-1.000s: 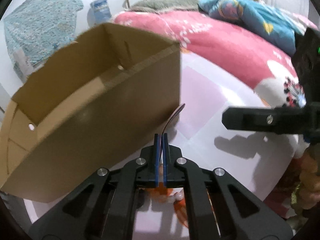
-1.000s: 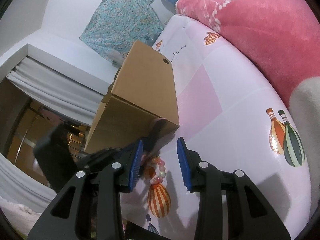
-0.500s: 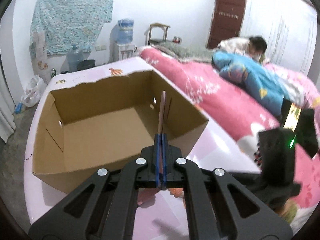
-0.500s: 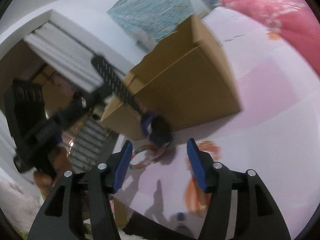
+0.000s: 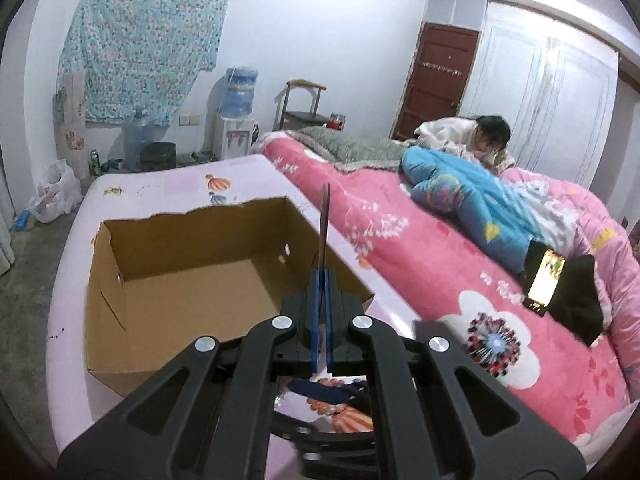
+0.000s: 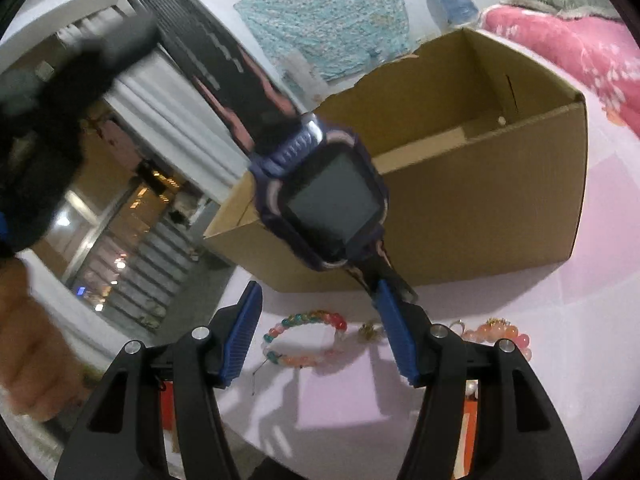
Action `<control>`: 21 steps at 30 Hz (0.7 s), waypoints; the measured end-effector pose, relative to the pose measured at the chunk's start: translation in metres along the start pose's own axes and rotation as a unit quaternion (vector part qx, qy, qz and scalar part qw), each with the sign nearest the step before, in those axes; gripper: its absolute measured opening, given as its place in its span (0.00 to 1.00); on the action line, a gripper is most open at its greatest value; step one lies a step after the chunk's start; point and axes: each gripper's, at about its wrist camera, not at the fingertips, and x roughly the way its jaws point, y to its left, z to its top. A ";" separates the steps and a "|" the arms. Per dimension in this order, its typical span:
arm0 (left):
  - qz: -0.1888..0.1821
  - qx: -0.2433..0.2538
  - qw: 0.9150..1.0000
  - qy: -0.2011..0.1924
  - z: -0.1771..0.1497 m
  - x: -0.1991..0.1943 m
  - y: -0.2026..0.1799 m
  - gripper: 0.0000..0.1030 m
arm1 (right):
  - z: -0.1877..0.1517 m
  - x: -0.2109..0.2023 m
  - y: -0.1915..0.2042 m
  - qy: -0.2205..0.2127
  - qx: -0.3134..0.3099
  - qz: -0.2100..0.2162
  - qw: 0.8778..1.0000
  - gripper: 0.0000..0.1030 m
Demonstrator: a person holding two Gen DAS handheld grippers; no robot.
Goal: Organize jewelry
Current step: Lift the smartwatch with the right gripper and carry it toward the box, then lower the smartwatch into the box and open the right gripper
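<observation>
A cardboard box is seen standing open on the lilac bed sheet. Above its near wall, the strap of a watch is pinched edge-on by the closed left gripper. In the right wrist view the watch hangs before the box, partly hiding it. The right gripper, just widened, holds nothing; a bead bracelet lies between its fingers, and a pink bracelet farther right.
</observation>
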 end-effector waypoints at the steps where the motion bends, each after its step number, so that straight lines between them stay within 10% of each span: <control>1: -0.002 -0.002 1.000 -0.008 0.004 -0.005 -0.002 0.02 | 0.001 -0.001 0.003 -0.005 -0.002 -0.010 1.000 0.57; 11: -0.038 -0.016 0.997 -0.064 0.034 -0.044 -0.004 0.02 | 0.023 -0.033 0.034 -0.087 -0.031 -0.062 0.994 0.53; 17: -0.020 -0.029 0.994 -0.105 0.054 -0.066 0.018 0.02 | 0.046 -0.042 0.056 -0.101 -0.097 -0.094 0.986 0.07; 21: 0.004 -0.065 0.993 -0.101 0.065 -0.058 0.058 0.02 | 0.081 -0.033 0.065 -0.071 -0.166 -0.145 0.973 0.06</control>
